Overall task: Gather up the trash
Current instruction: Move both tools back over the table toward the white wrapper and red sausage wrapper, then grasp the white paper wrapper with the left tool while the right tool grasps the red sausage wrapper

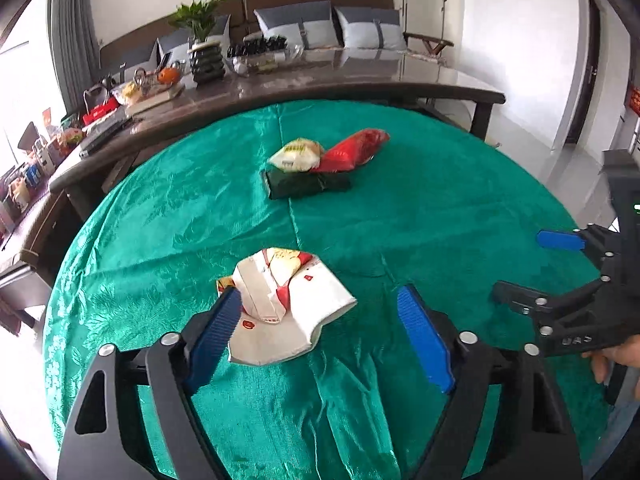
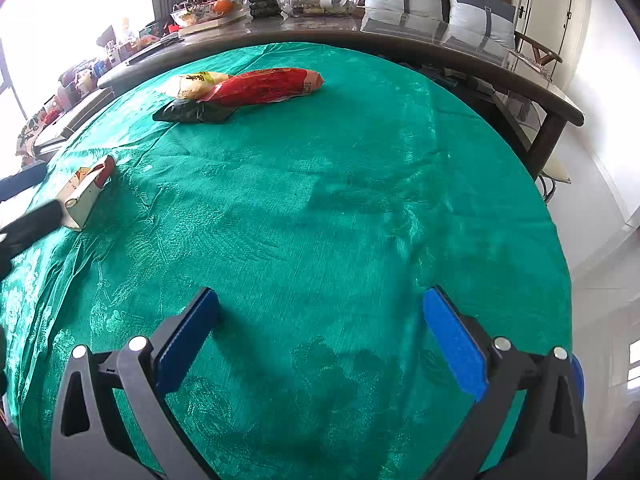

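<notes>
1. The crumpled white-and-red paper wrapper [image 1: 286, 304] lies flat on the green-clothed round desk [image 1: 400, 208], near its left side.
2. It sits directly ahead of the left tool [image 1: 320, 320], whose jaws stand wide apart and hold nothing; the left blue pad [image 1: 218, 328] overlaps the wrapper's edge, though contact is unclear.
3. The right tool [image 2: 322, 332], also spread and empty, hangs over bare cloth well apart from the wrapper, so the left is nearer.
4. Farther back, a red plastic bag [image 1: 354, 150], a yellowish packet [image 1: 296, 154] and a dark green pouch [image 1: 306, 184] cluster together.
5. Open cloth surrounds the wrapper.
</notes>
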The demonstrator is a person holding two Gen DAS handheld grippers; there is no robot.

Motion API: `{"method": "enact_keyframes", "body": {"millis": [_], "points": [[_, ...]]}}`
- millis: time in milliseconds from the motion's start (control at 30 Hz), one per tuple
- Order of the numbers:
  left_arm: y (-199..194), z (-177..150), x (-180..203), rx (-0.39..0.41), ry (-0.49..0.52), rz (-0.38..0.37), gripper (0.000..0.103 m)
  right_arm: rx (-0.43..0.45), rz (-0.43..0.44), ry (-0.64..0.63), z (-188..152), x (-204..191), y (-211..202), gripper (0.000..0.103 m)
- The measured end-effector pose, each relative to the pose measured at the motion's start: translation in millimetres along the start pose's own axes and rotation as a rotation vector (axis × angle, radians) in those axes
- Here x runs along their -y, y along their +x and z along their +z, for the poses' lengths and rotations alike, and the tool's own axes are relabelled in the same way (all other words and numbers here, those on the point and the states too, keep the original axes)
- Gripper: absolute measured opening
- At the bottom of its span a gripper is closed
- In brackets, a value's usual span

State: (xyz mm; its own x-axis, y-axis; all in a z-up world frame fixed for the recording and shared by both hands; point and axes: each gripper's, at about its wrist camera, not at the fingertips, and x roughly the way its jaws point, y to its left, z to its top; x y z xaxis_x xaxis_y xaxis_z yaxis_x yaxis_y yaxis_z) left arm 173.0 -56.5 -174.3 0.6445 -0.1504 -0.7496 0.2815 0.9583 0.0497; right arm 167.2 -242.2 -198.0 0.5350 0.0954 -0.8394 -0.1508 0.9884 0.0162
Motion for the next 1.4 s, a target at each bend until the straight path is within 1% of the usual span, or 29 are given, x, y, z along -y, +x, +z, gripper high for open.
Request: {"method": "enact_keyframes", "body": {"millis": [67, 100, 133, 200, 233, 267, 333, 400, 433, 467, 533, 567, 600, 633, 667, 700, 767, 867, 900, 933, 967, 1000, 1033, 1067, 1133, 1167, 1233, 1333, 1400], "points": [[10, -1, -6, -0.018, -0.023, 0.017, 0.070, 0.000, 0.000, 0.000, 0, 0, 0, 0.098], [12, -1, -10, -0.022, -0.034, 0.018, 0.060, 0.000, 0.000, 0.000, 0, 0, 0, 0.098], [14, -1, -12, -0.030, -0.041, 0.012, 0.042, 0.002, -0.001, 0.000, 0, 0, 0, 0.098], [16, -3, -19, -0.039, -0.052, 0.002, 0.026, 0.007, -0.005, 0.001, 0, 0, 0, 0.098], [15, -3, -21, -0.034, -0.059, -0.003, 0.022, 0.007, -0.005, 0.001, 0, 0, 0, 0.098], [14, -4, -24, -0.033, -0.068, -0.015, 0.010, 0.009, -0.006, 0.002, 0, 0, 0, 0.098], [12, -6, -31, -0.040, -0.099, -0.056, 0.010, 0.006, 0.001, 0.003, 1, 1, 0, 0.099], [8, -10, -34, -0.034, -0.114, -0.075, 0.010, -0.046, 0.009, 0.011, 12, 2, 4, 0.099], [7, -11, -35, -0.032, -0.118, -0.083, 0.010, -0.063, 0.031, 0.050, 20, 5, 5, 0.099], [6, -13, -35, -0.028, -0.123, -0.091, 0.010, -0.063, 0.088, 0.123, 34, 8, 7, 0.098], [4, -15, -35, -0.026, -0.130, -0.101, 0.010, -0.047, 0.144, 0.226, 64, 10, 15, 0.097], [4, -16, -35, -0.026, -0.135, -0.107, 0.010, -0.040, 0.153, 0.257, 77, 9, 19, 0.093], [3, -17, -35, -0.027, -0.139, -0.112, 0.010, -0.021, 0.173, 0.302, 96, 5, 25, 0.083], [3, -18, -34, -0.028, -0.137, -0.112, 0.010, -0.005, 0.187, 0.339, 112, 1, 32, 0.077], [3, -20, -34, -0.027, -0.132, -0.110, 0.010, 0.003, 0.200, 0.380, 127, -3, 41, 0.067], [4, -21, -34, -0.027, -0.130, -0.110, 0.010, 0.001, 0.217, 0.415, 137, -7, 49, 0.064], [5, -22, -34, -0.025, -0.130, -0.113, 0.010, -0.018, 0.260, 0.484, 154, -18, 69, 0.064], [5, -21, -35, -0.027, -0.133, -0.116, 0.010, -0.044, 0.239, 0.517, 166, -29, 89, 0.065], [5, -20, -36, -0.028, -0.136, -0.119, 0.010, -0.067, 0.228, 0.516, 169, -32, 95, 0.063], [4, -19, -37, -0.030, -0.142, -0.123, 0.010, -0.081, 0.220, 0.514, 169, -34, 98, 0.055], [4, -18, -39, -0.031, -0.152, -0.130, 0.010, -0.085, 0.210, 0.503, 170, -32, 99, 0.039], [4, -18, -40, -0.031, -0.158, -0.136, 0.010, -0.071, 0.188, 0.474, 170, -33, 94, 0.029], [3, -18, -41, -0.032, -0.164, -0.144, 0.010, -0.050, 0.147, 0.423, 170, -33, 85, 0.026], [2, -18, -41, -0.033, -0.171, -0.153, 0.010, -0.042, 0.127, 0.379, 168, -30, 78, 0.020], [-1, -17, -37, -0.031, -0.180, -0.174, 0.010, -0.024, 0.116, 0.266, 160, -27, 57, 0.018], [-4, -17, -34, -0.029, -0.182, -0.187, 0.010, -0.023, 0.117, 0.232, 155, -25, 48, 0.018], [-8, -17, -25, -0.024, -0.175, -0.205, 0.010, -0.026, 0.138, 0.135, 136, -21, 23, 0.018], [-11, -18, -9, -0.023, -0.158, -0.219, 0.010, -0.038, 0.217, 0.009, 100, -22, -12, 0.017], [-10, -20, 1, -0.025, -0.153, -0.226, 0.010, -0.040, 0.238, -0.046, 66, -24, -27, 0.018]]}}
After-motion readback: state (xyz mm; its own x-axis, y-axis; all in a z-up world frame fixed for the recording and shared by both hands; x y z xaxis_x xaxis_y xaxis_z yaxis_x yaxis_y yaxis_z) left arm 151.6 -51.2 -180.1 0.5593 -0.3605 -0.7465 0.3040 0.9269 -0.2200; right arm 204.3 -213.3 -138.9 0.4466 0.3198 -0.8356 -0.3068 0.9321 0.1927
